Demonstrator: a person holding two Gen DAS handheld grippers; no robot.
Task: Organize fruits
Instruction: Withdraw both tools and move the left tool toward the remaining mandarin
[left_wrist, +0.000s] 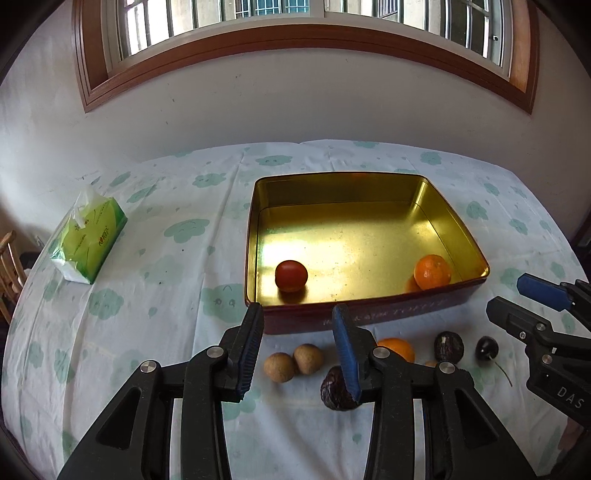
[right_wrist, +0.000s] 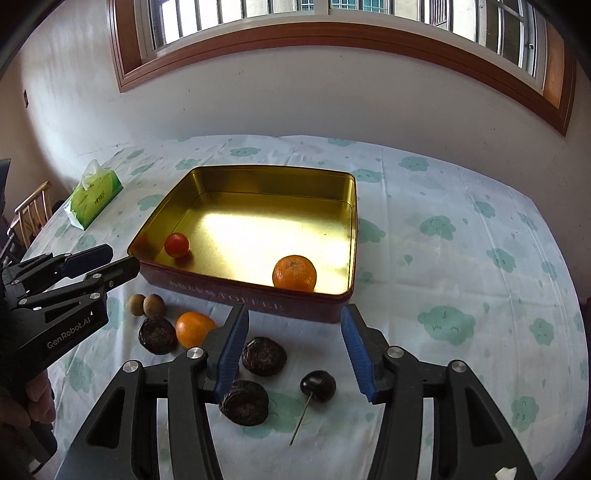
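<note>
Far ahead of both tongs, a wide wood-framed window (left_wrist: 295, 22) over a pale wall (left_wrist: 295, 103); off to the left, part of a wooden chair (right_wrist: 35, 210). Underneath, a table (left_wrist: 147, 258) draped in white cloth printed with green clouds, creased but flat. Straight ahead of the tips, a shallow gold-lined tin (left_wrist: 458, 221), already holding a tomato (left_wrist: 291, 275) near its left corner and an orange (left_wrist: 432, 271) near its right. Well left of the tin, a green tissue pack (left_wrist: 90, 240). Left tongs (left_wrist: 299, 350) parted a moderate way and gripping nothing; right tongs (right_wrist: 295, 354) parted a little wider, likewise empty; both tilted down, side by side. Between the tips and the near wall of the tin, the loose fruit: just below the right tongs, two dark wrinkled fruits (right_wrist: 264, 356) and a cherry (right_wrist: 317, 386), stem trailing back toward the handle; nearer the left tongs, a second orange (right_wrist: 194, 328), a third wrinkled fruit (right_wrist: 157, 334) and two small brown fruits (left_wrist: 279, 366). Mostly round, so no axis to align with, only a short drop and a lift over the rim, judging by the layout.
</note>
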